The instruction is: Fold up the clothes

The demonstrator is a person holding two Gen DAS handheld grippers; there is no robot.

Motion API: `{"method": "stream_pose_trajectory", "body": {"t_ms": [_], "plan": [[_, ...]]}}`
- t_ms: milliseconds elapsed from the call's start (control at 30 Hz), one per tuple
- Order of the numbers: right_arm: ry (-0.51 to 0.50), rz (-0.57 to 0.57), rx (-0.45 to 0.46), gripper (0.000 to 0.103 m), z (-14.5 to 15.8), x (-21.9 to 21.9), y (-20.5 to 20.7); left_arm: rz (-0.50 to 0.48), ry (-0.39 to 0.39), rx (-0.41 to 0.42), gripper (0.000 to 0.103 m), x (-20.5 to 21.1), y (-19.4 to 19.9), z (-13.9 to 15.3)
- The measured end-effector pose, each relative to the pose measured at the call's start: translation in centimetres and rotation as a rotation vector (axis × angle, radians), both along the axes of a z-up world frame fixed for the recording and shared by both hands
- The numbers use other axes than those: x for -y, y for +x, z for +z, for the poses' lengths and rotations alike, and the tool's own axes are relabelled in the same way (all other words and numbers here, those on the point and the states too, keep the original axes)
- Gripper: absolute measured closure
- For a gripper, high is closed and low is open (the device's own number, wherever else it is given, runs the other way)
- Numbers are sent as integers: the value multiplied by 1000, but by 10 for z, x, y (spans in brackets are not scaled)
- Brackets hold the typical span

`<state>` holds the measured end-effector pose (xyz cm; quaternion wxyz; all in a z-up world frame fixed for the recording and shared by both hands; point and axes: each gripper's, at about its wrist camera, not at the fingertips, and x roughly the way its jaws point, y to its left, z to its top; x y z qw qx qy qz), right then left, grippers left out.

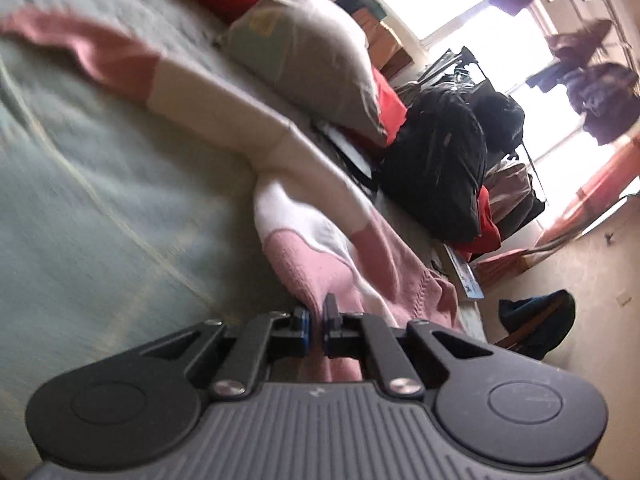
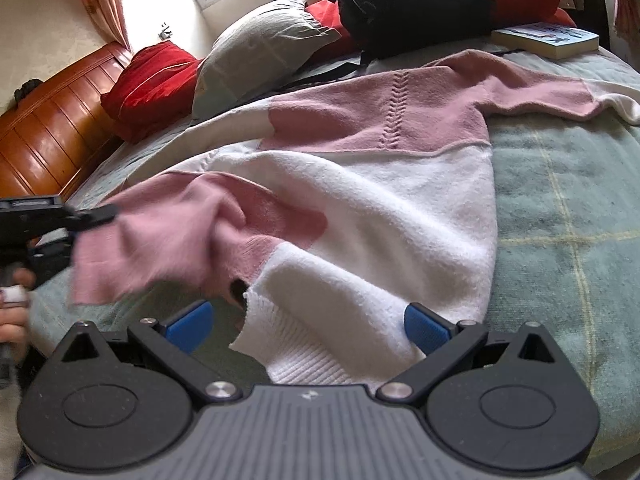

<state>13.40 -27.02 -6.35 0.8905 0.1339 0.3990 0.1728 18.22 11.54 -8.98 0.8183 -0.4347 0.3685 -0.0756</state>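
Soft pink-and-white knit sweater (image 2: 360, 200) drapes limply below the grey pillow (image 2: 256, 40); left gripper (image 1: 316, 320) pinches its pink edge, right gripper (image 2: 308, 328) gapes around the ribbed hem.

A pink-and-white colour-blocked knit sweater (image 2: 360, 208) lay spread on the bed, ribbed white hem nearest the right wrist camera. One pink-and-white sleeve stretched out flat towards the far side. The other sleeve's pink cuff end (image 2: 132, 248) was lifted and folded across the body.
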Motion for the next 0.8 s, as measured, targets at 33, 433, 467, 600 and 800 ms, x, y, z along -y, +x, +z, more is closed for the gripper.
{"method": "stream_pose_trajectory", "body": {"t_ms": [33, 433, 467, 600, 800], "plan": [[-1, 5, 3, 0, 1, 0, 0, -5, 22, 5, 99, -3, -4, 6], [76, -6, -37, 0, 9, 36, -9, -29, 202, 12, 100, -45, -26, 39], [97, -11, -47, 0, 8, 40, -10, -26, 204, 6, 100, -48, -25, 37], [201, -33, -111, 0, 0, 62, -14, -42, 269, -6, 99, -49, -24, 38], [361, -57, -240, 0, -28, 87, -18, -61, 465, 47, 77, -42, -38, 70]]}}
